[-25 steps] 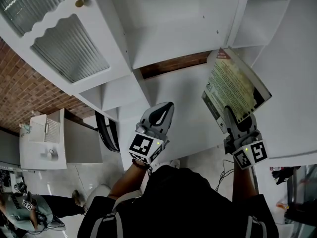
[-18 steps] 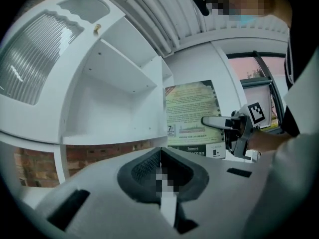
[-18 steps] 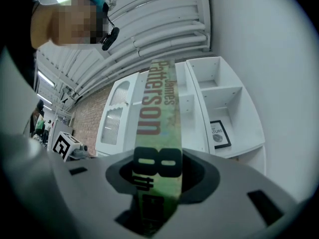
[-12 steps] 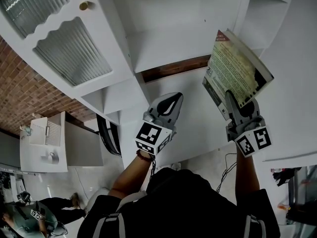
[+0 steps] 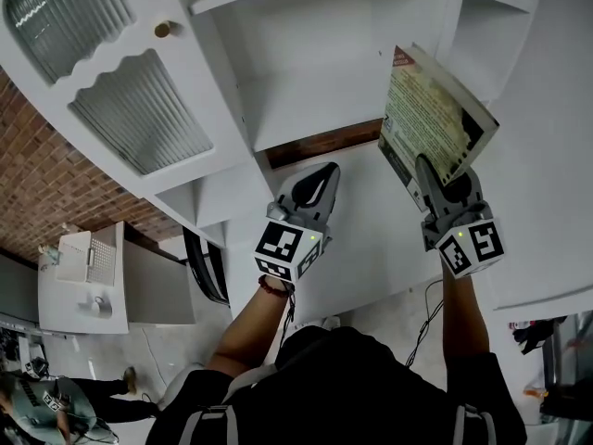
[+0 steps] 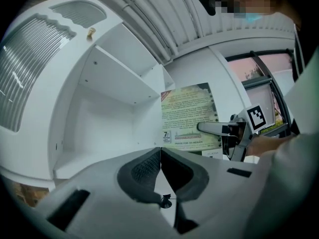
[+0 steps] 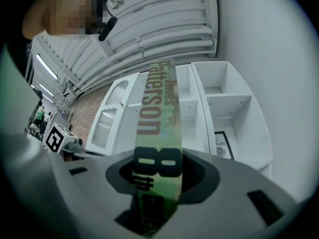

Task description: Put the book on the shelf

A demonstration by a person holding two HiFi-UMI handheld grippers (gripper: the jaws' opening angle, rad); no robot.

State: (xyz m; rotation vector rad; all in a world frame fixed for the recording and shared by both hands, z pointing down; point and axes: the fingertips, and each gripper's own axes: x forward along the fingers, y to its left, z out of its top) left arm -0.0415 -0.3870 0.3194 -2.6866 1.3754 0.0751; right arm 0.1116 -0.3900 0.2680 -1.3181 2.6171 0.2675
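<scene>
- The right tool (image 5: 428, 170) is pinching the book (image 5: 428, 119) by its lower end, one jaw on each cover. In the right gripper view the spine runs straight up between the pads.
- The book sits at about 2 o'clock in the head view. It's held up in the air and tilted, with the printed back cover facing the camera.
- It's in front of the white shelf unit (image 5: 315, 63), and its top corner overlaps the upright divider (image 5: 451, 17) between two compartments. It's carried by the tool alone, not by any board.
- The left tool (image 5: 326, 172) has its jaws pressed together with nothing between them (its own view shows the dark pads meeting in a thin line).
- It's near the middle of the head view, pointing up at the big open compartment at 12 o'clock.
- The two tools are well apart, with the left one at 9 o'clock of the right one.
- A cabinet door with ribbed glass (image 5: 130, 109) is at 10 o'clock, with a small brass knob (image 5: 163, 29) near its upper edge.
- A brick wall (image 5: 37, 184) shows at 9 o'clock.
- In the right gripper view, a small framed print (image 7: 223, 144) stands in a compartment at 4 o'clock.
</scene>
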